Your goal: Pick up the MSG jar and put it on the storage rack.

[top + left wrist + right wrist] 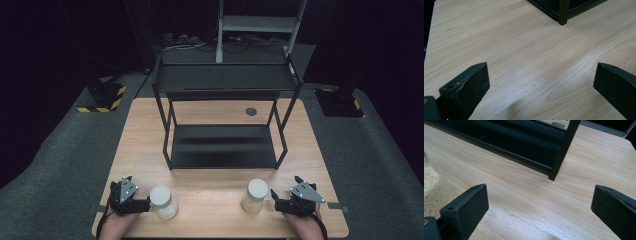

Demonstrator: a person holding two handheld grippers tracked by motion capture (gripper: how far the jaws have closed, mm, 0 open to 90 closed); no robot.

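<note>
both hands are coming in from the bottom edge of the high view, each one holding a 2-jaw gripper low and near the person. the left gripper [131, 196] is sitting at the left with its jaws standing wide apart and gripping nothing. the right gripper [295, 196] is sitting at the right, its jaws likewise spread wide and gripping nothing.

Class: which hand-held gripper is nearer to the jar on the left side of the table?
Left. The left hand-held gripper sits just beside the left jar; the right hand-held gripper is across the table, beyond the other jar.
</note>
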